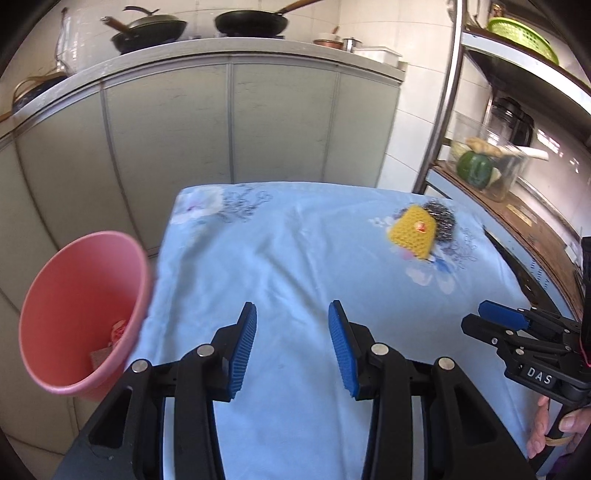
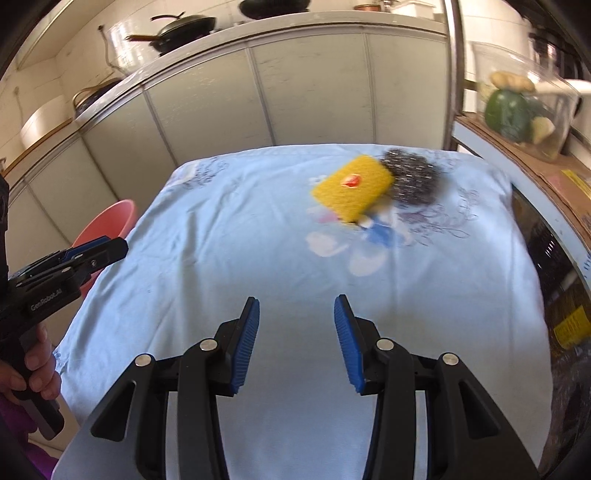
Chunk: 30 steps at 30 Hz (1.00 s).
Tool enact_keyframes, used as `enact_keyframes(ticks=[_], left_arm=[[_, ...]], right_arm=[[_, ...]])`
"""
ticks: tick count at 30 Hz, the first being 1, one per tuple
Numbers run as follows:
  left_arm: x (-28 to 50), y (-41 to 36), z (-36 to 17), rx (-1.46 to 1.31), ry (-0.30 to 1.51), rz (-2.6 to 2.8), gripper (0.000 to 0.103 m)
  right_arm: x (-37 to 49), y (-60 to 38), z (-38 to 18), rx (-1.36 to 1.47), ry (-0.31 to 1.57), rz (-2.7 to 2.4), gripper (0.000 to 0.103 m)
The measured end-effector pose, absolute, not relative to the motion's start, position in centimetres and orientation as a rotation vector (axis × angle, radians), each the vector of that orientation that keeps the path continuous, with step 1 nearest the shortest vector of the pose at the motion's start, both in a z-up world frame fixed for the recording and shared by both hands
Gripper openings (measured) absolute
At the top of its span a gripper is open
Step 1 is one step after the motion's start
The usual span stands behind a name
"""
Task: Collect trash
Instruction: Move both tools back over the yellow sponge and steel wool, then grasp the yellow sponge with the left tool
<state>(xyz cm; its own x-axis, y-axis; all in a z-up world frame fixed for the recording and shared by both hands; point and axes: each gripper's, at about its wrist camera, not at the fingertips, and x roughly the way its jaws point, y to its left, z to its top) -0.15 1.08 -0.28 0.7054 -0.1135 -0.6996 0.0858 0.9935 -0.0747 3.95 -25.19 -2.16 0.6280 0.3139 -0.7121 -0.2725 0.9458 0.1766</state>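
A yellow sponge (image 1: 413,232) lies at the far right of the table covered with a light blue cloth (image 1: 295,258), touching a steel wool scourer (image 1: 441,218) behind it. Both show in the right wrist view too: the sponge (image 2: 352,188) and the scourer (image 2: 412,181). A pink bin (image 1: 79,314) stands off the table's left edge with bits of trash inside; its rim shows in the right view (image 2: 107,221). My left gripper (image 1: 292,347) is open and empty over the near table. My right gripper (image 2: 297,341) is open and empty, also near the front.
Grey kitchen cabinets (image 1: 221,122) stand behind the table, with pans (image 1: 251,22) on the counter. A metal shelf rack (image 1: 517,184) at the right holds a clear container with vegetables (image 1: 480,166) and a green basket (image 1: 521,33).
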Motion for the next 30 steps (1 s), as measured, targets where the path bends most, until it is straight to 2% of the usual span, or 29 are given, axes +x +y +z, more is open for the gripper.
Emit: enact_keyframes(ticks=[4, 17, 30], left_arm=[[1.2, -1.9, -0.1, -0.002, 0.769, -0.197, 0.045], [8.3, -10.7, -1.6, 0.104, 0.789, -0.405, 0.045], [16.3, -14.6, -4.7, 0.109, 0.871, -0.468, 0.046]], right_arm=[[4.3, -27.3, -2.1, 0.082, 0.819, 0.298, 0.043], [5.4, -30.9, -3.3, 0.114, 0.848, 0.208, 0.043], [7.7, -32.9, -1.8, 0.148, 0.863, 0.189, 0.043]])
